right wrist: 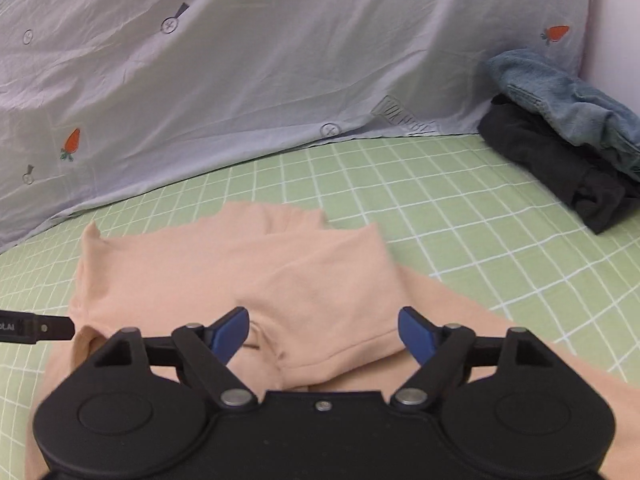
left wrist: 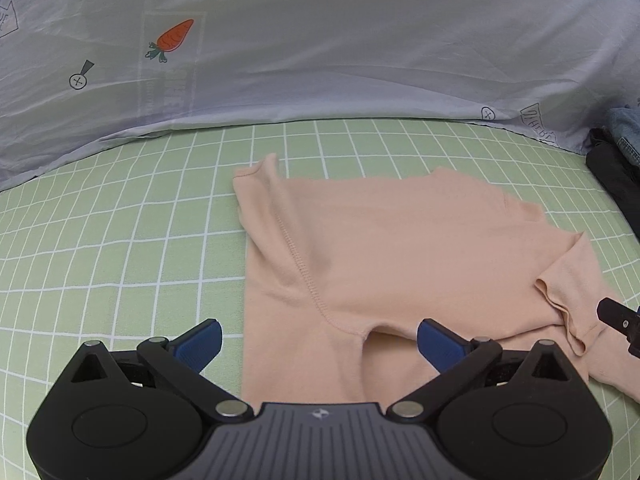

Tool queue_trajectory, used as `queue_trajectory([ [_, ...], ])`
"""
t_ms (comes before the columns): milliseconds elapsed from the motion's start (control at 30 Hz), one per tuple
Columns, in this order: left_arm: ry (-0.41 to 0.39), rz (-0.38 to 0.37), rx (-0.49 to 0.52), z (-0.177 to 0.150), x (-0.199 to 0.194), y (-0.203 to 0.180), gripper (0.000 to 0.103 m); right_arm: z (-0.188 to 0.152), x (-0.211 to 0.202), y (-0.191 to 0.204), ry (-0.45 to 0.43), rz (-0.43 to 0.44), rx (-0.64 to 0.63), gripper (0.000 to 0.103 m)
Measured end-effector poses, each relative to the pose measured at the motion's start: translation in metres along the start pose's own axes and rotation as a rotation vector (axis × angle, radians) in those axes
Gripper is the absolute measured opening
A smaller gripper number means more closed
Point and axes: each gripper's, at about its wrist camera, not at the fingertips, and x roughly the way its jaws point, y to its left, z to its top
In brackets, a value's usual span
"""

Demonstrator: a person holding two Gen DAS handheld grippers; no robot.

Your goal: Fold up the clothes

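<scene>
We see both grippers, L (left wrist: 318, 340) & R (right wrist: 324, 330), jaws wide, holding nothing, above the peach shirt (left wrist: 400, 240) lying partly folded on the green grid sheet (left wrist: 120, 240), bare sheet to its left and far edges, grey cover (left wrist: 320, 60) behind, dark/denim pile (right wrist: 560, 140) far right.

Two wrist fisheyes, each mounted just behind its claw, looking fwd and steeply down along the fingers.

Left cam: left claw (left wrist: 318, 340) fills bottom of frame, close above the peach shirt (left wrist: 400, 240) on the green checked bed sheet (left wrist: 120, 240).

Right cam: same setup w/ right claw (right wrist: 323, 334), aimed a bit further right, catching the folded clothes pile (right wrist: 560, 136).

Shared: shirt, sheet, grey carrot-print cover (left wrist: 320, 40) behind; each cam sees the other claw's tip at its frame edge.
</scene>
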Motion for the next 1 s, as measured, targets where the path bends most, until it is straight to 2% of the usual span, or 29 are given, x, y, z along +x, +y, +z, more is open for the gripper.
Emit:
queue_trajectory([
  [33,-0.004,-0.016,0.01,0.002,0.001,-0.006,0.1,-0.001,0.0,-0.008,-0.005,-0.055,0.008,0.096],
  [100,-0.008,-0.058,0.038,0.007,0.005,-0.022,0.093,-0.006,0.003,-0.027,-0.004,-0.181,0.033,0.102],
  [267,-0.013,-0.177,0.133,0.02,0.02,-0.068,0.074,-0.03,0.008,-0.068,0.001,-0.394,0.098,0.103],
  [433,-0.026,-0.31,0.231,0.034,0.034,-0.112,0.067,-0.048,0.006,-0.084,-0.077,-0.403,0.182,0.103],
  [500,-0.026,-0.344,0.273,0.035,0.04,-0.128,0.066,-0.049,0.007,-0.083,-0.087,-0.406,0.187,0.103],
  [567,-0.015,-0.365,0.316,0.035,0.047,-0.144,0.06,-0.048,0.009,-0.083,-0.09,-0.402,0.189,0.103],
  [600,-0.001,-0.366,0.325,0.034,0.052,-0.149,0.05,-0.048,0.01,-0.083,-0.09,-0.399,0.191,0.103],
  [633,0.014,-0.368,0.333,0.033,0.057,-0.154,0.03,-0.048,0.01,-0.083,-0.09,-0.397,0.193,0.103],
  [700,0.029,-0.374,0.298,0.031,0.058,-0.153,0.009,-0.048,0.01,-0.083,-0.09,-0.394,0.196,0.103],
  [733,0.037,-0.377,0.28,0.03,0.059,-0.153,0.006,-0.048,0.009,-0.083,-0.09,-0.394,0.196,0.103],
  [867,0.036,-0.372,0.187,0.029,0.044,-0.137,0.005,-0.049,0.009,-0.083,-0.091,-0.392,0.197,0.103],
  [1000,0.024,-0.354,0.069,0.014,0.01,-0.106,0.005,-0.049,0.008,-0.083,-0.09,-0.39,0.196,0.103],
])
